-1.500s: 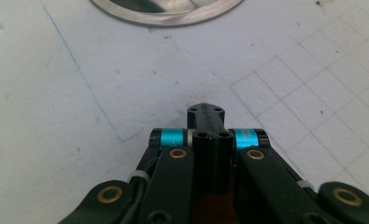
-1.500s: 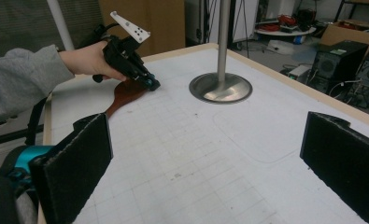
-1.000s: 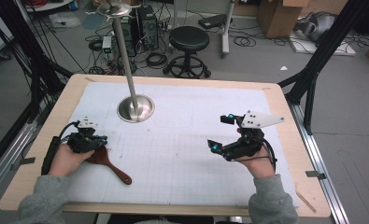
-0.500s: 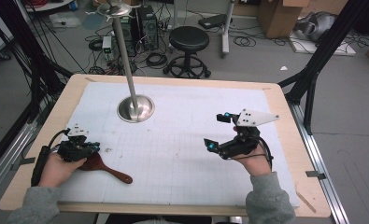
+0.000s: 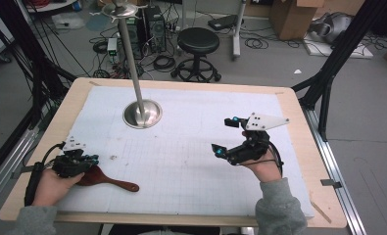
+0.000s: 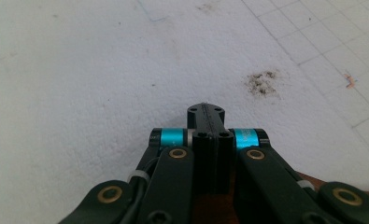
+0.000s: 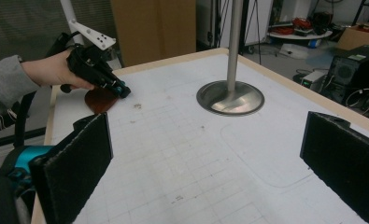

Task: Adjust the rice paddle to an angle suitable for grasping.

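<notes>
Left gripper (image 5: 90,159) sits near the table's (image 5: 299,147) front-left corner, held low over the white gridded mat (image 5: 191,147), jaws pressed together with nothing between them; the left gripper view shows the two black jaws meeting flat. Just under and behind it lies a brown wooden spoon (image 5: 105,178), bowl end tucked beneath the gripper, handle running right along the mat's front edge. In the left gripper view a bit of brown wood peeks out under the linkage; contact with the gripper can't be told. In the right gripper view the spoon bowl (image 7: 100,99) sits right below the left gripper (image 7: 119,88).

Right gripper (image 5: 228,136) is raised above the mat toward the table's right edge, jaws spread wide, holding nothing; its padded fingers (image 7: 77,163) stand far apart in its own view.

Steel stand base (image 5: 142,113) rests on the mat near the back-left, its pole (image 5: 131,54) rising upright. A small dirt smudge (image 6: 262,82) marks the mat ahead of the left gripper.
</notes>
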`<state>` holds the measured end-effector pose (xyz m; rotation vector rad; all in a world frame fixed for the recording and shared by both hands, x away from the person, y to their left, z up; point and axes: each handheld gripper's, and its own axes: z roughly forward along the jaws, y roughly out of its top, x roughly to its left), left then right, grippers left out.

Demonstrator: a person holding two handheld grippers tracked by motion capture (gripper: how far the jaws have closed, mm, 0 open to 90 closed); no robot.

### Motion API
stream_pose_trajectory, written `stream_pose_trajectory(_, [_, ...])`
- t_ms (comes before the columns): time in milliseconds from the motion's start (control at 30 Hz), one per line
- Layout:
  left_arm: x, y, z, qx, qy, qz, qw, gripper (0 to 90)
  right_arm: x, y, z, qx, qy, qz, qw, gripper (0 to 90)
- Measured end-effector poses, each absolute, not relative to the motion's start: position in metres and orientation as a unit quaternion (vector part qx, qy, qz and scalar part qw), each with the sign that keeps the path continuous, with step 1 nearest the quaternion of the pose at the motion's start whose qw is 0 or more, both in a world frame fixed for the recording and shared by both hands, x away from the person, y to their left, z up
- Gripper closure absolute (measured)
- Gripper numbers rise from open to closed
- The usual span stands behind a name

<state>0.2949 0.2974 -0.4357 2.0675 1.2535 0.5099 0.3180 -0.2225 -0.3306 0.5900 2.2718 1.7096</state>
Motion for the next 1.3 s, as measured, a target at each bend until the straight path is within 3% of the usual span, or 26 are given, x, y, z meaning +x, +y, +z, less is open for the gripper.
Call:
stream_pose_trajectory(367, [0.287, 0.294, -0.429, 0.780, 0.470, 0.217, 0.351, 89.5, 0.318, -0.220, -0.330, 0.198, 0.777, 0.585, 0.120, 0.9])
stream_pose_trajectory(500, [0.270, 0.287, -0.416, 0.770, 0.458, 0.221, 0.386, 89.5, 0.319, -0.221, -0.330, 0.199, 0.776, 0.586, 0.120, 0.9])
stream_pose_trajectory(833, [0.233, 0.264, -0.414, 0.788, 0.416, 0.198, 0.408, 89.5, 0.319, -0.224, -0.329, 0.201, 0.771, 0.593, 0.120, 0.9])
stream_pose_trajectory(1300, [0.213, 0.252, -0.432, 0.816, 0.396, 0.169, 0.386, 89.5, 0.319, -0.223, -0.329, 0.200, 0.771, 0.593, 0.121, 0.9])
